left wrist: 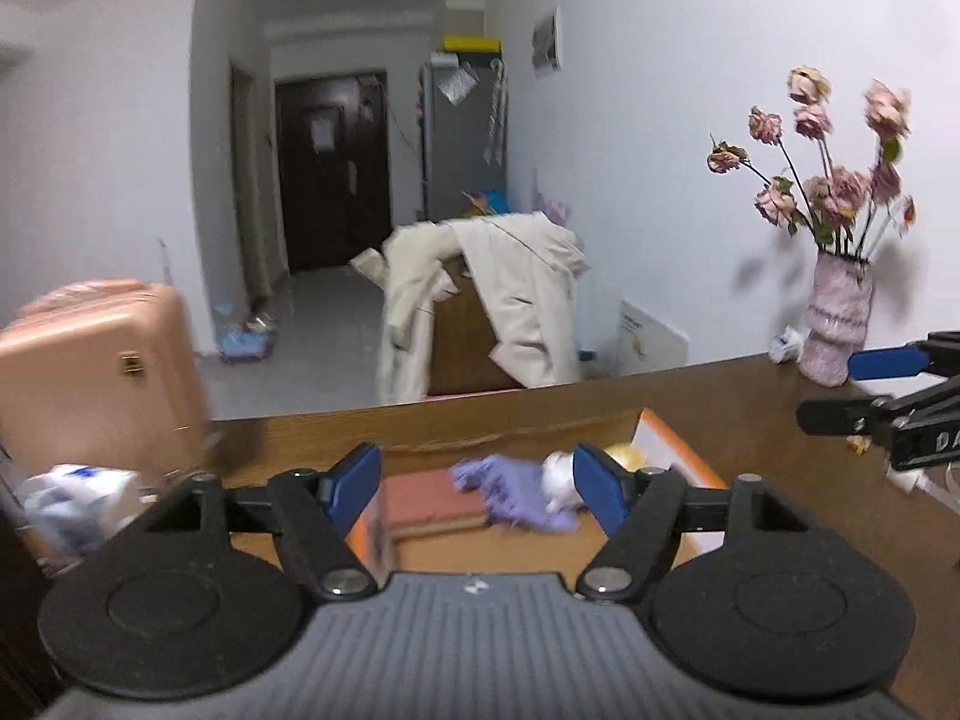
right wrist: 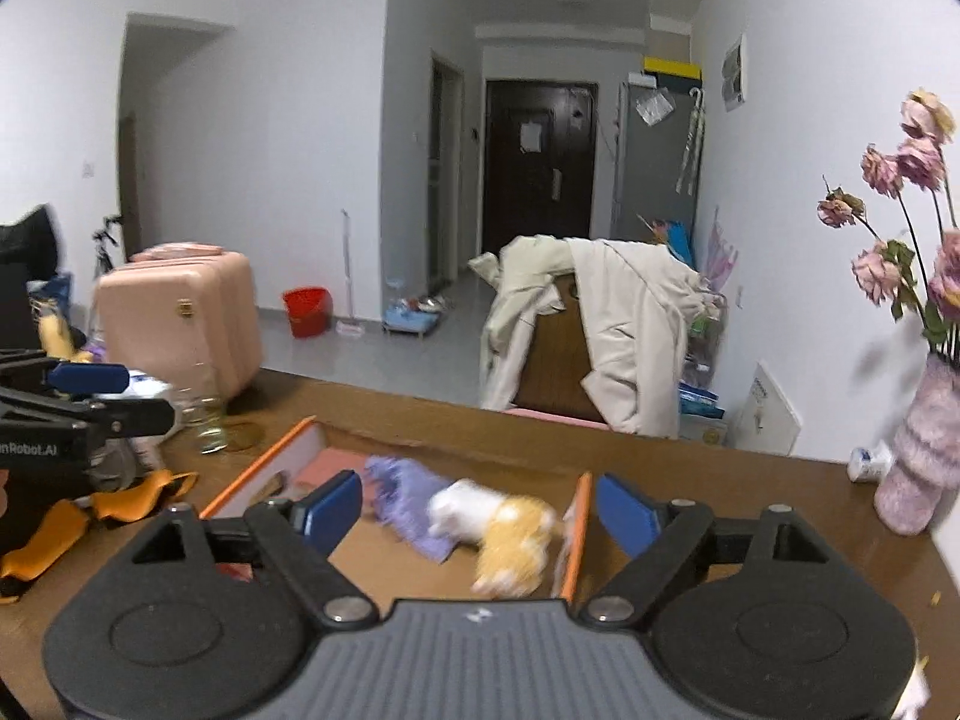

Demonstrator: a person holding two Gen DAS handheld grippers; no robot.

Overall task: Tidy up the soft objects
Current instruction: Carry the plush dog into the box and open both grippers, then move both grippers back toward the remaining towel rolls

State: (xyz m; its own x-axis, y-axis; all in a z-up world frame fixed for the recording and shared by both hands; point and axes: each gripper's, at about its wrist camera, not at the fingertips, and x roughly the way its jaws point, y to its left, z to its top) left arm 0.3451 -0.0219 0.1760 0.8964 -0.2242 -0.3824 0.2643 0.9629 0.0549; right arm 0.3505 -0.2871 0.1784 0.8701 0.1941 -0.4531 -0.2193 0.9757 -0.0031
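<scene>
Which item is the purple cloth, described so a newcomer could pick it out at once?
Start at the brown table and find the open cardboard box with orange edges. Inside lies the purple cloth, crumpled, touching the white-and-yellow plush toy and beside a flat reddish piece. It is the only purple thing in the box.
</scene>
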